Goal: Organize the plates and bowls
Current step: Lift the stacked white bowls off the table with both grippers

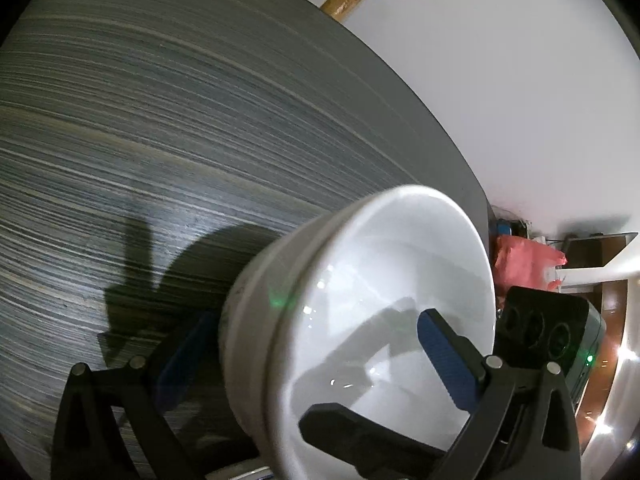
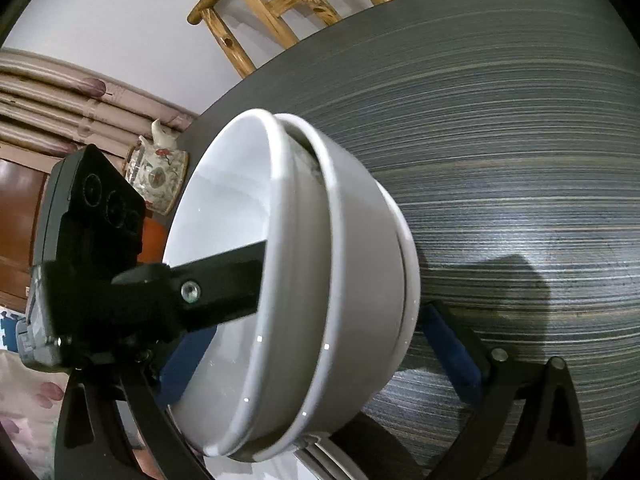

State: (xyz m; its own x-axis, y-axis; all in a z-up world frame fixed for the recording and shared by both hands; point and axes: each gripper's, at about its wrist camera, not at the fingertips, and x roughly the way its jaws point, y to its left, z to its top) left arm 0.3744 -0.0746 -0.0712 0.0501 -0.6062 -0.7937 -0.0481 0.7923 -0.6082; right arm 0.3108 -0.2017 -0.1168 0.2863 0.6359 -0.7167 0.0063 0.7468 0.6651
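A nested stack of white bowls [image 1: 360, 280] is tipped on its side above the dark striped table [image 1: 160, 140]. My left gripper [image 1: 316, 320] is shut on the stack, with one blue pad [image 1: 444, 356] inside the top bowl and the other behind the outer wall. In the right wrist view my right gripper [image 2: 320, 320] is shut on the same stack of white bowls [image 2: 304, 260], one pad inside and one pad [image 2: 448, 352] against the outermost bowl. The left gripper's black finger [image 2: 224, 280] reaches into the bowl from the left. White plates [image 2: 320, 460] show just under the stack.
A wooden chair [image 2: 260, 4] stands behind the table's far edge. A floral teapot [image 2: 156, 176] sits beyond the table's left side, before a curtain [image 2: 60, 92]. A pink bag [image 1: 524, 260] lies off the table's right side. The table [image 2: 500, 160] stretches bare to the right.
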